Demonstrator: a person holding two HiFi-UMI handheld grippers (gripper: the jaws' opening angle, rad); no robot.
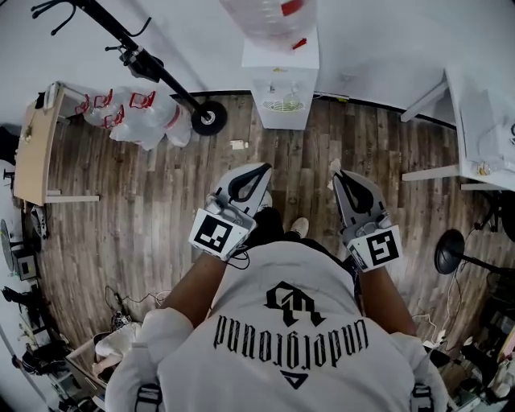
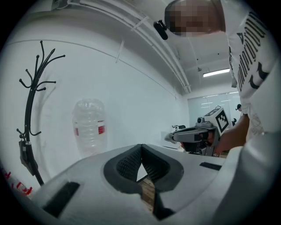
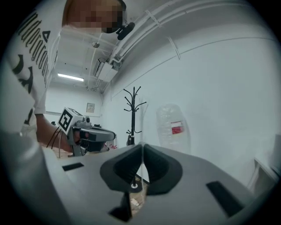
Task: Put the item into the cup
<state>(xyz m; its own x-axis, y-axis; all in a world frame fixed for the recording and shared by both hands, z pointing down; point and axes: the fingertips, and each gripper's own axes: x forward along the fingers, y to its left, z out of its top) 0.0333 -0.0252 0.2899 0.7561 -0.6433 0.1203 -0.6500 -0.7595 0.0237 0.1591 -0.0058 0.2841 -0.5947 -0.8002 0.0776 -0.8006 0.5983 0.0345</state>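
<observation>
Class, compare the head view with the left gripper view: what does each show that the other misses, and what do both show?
Head view only: the dispenser's white cabinet and the person's shoe. Left gripper view only: the lit ceiling lamp and ceiling pipes. Both: the water bottle, the coat rack, the left gripper and the right gripper.

Water dispenser against wall ahead; coat rack left of it; desk right.

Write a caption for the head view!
Left gripper and right gripper, both shut and empty, held over wood floor facing water dispenser.
</observation>
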